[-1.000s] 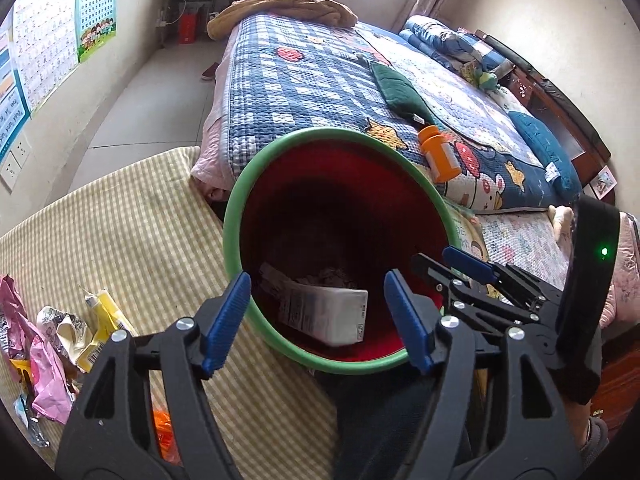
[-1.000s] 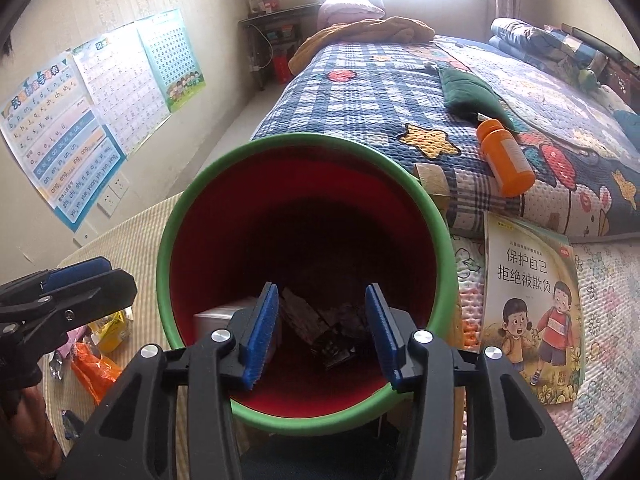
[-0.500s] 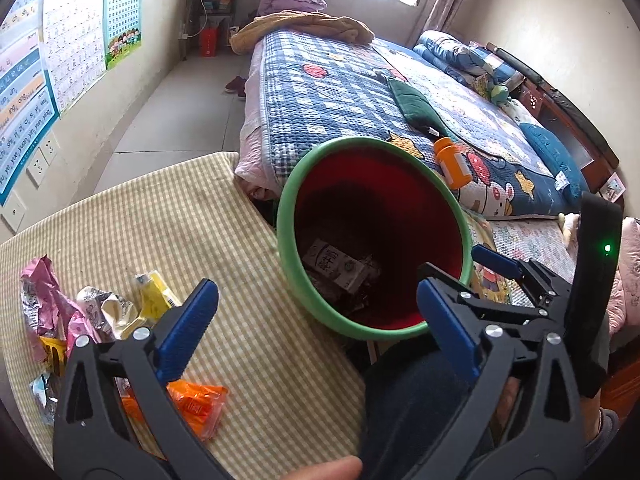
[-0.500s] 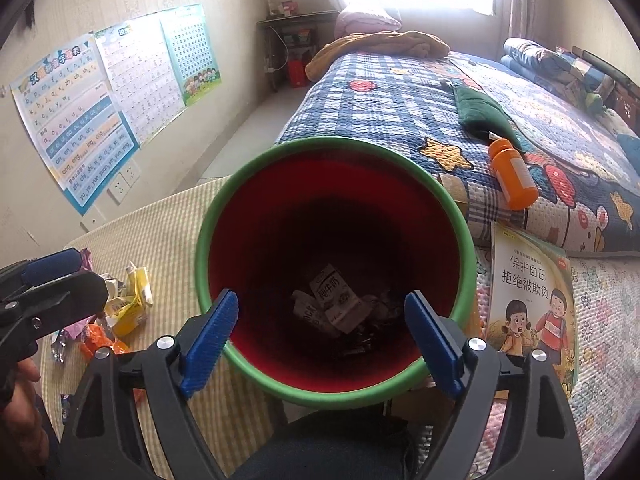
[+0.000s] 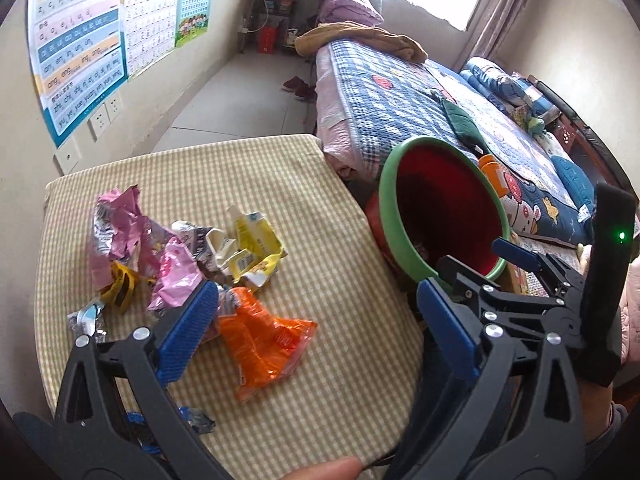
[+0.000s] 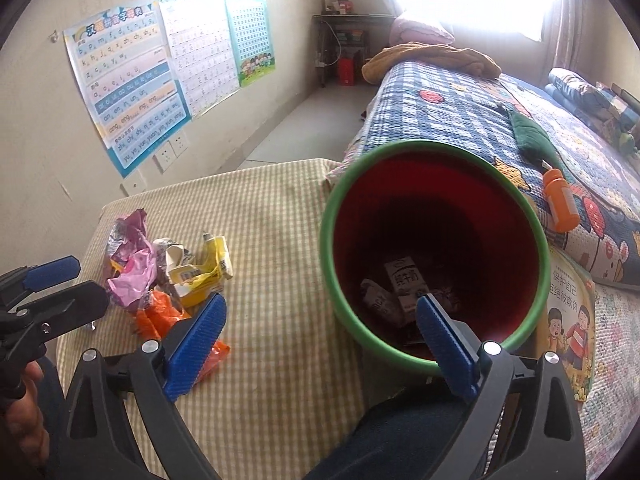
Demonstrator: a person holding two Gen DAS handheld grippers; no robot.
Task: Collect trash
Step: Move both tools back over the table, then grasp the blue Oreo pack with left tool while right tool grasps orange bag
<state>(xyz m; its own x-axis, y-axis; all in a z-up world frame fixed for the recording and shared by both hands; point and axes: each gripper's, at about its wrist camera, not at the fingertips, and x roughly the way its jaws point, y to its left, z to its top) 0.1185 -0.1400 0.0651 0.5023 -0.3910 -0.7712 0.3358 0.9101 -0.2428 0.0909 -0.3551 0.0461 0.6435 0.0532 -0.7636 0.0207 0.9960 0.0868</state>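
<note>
A red bin with a green rim (image 5: pixel 394 216) (image 6: pixel 329 240) stands at the right edge of the checked table (image 5: pixel 328 240). Inside it lie a milk carton (image 6: pixel 406 284) and crumpled scraps. On the table sits a heap of wrappers: pink (image 5: pixel 176 268), yellow (image 5: pixel 256 248) and orange (image 5: pixel 264 344). My left gripper (image 5: pixel 316 308) hangs open above the table, beside the orange wrapper, with nothing between its fingers. My right gripper (image 6: pixel 322 312) hovers by the bin's near rim, its jaws opening and empty. Each gripper also shows in the other's view: the right gripper (image 5: pixel 474 254), the left gripper (image 6: pixel 76 282).
A bed with a blue patchwork quilt (image 6: pixel 460 120) runs behind the bin, with an orange bottle (image 6: pixel 560 204) on it. A children's book (image 6: pixel 568 312) lies to the bin's right. Posters (image 6: pixel 132 92) hang on the left wall. A dark-trousered leg (image 6: pixel 400 440) is below.
Both grippers have swung left from over the bin's mouth toward the table. Their jaws have spread wide, and the white carton that was between the left fingers has dropped to the bin's bottom.
</note>
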